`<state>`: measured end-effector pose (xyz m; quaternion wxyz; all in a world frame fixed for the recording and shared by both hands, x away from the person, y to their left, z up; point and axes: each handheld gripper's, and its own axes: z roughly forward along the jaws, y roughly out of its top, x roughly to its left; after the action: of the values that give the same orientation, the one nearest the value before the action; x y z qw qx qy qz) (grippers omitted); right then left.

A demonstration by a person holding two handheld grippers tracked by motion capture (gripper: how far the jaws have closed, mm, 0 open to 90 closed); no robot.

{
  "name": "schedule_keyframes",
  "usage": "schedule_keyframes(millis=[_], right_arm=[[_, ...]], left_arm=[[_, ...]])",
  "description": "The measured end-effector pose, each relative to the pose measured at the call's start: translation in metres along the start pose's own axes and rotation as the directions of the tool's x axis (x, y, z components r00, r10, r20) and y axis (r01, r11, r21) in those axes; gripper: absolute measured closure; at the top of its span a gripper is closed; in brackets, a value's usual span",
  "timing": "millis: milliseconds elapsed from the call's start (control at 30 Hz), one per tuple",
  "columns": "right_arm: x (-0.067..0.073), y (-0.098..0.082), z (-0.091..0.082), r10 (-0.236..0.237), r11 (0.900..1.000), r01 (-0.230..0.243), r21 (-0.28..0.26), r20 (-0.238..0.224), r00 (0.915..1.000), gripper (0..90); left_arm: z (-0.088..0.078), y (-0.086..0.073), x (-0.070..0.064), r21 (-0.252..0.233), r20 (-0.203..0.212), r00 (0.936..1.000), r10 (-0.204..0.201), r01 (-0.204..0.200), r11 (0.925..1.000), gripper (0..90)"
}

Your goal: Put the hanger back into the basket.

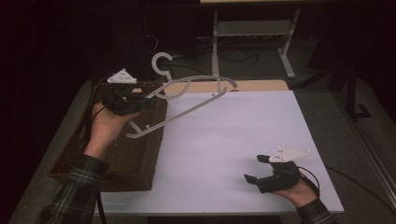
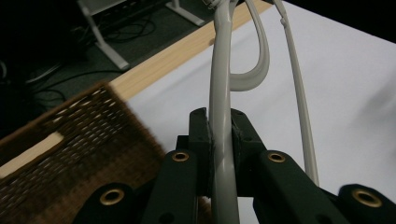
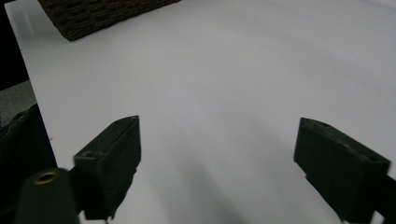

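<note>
The white plastic clothes hanger [image 1: 187, 100] hangs in the air above the desk [image 1: 224, 154], its long axis slanting from low near the wicker basket [image 1: 126, 158] up toward the far edge of the desk, with the hook [image 1: 161, 63] pointing up and away at the far side. The left gripper [image 1: 140, 103] has its fingers [image 2: 201, 140] closed tight on one arm of the hanger [image 2: 222, 116], which runs straight up between them in the left gripper view; its lower end is cut off by the frame. The right gripper [image 1: 254, 169] rests low over the near right part of the desk [image 3: 224, 93], well apart from the hanger, its fingers [image 3: 112, 163] spread wide with nothing between them. The room behind is dark and hard to make out.
</note>
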<state>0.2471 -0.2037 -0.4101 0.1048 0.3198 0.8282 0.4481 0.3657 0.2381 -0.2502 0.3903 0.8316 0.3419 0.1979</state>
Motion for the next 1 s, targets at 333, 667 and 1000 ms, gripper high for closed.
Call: schedule_keyframes(millis=[333, 667, 1000], right_arm=[[-0.008, -0.006, -0.009, 0.027, 1.0, -0.026, -0.005, 0.099, 0.9947, 2.1], [-0.015, -0.01, -0.017, 0.054, 0.998, -0.049, -0.043, 0.142, 0.9883, 1.6], [-0.017, -0.012, -0.016, 0.061, 0.998, -0.056, -0.037, 0.149, 0.9869, 1.7]], left_arm=[[-0.04, -0.029, 0.036, -0.011, -0.09, 0.9939, -0.064, 0.063, 0.9979, 81.9], [-0.069, -0.061, 0.065, -0.018, -0.163, 0.9782, -0.129, 0.127, 0.9917, 81.9], [-0.098, -0.099, 0.089, -0.053, -0.203, 0.9579, -0.203, 0.196, 0.9791, 81.9]])
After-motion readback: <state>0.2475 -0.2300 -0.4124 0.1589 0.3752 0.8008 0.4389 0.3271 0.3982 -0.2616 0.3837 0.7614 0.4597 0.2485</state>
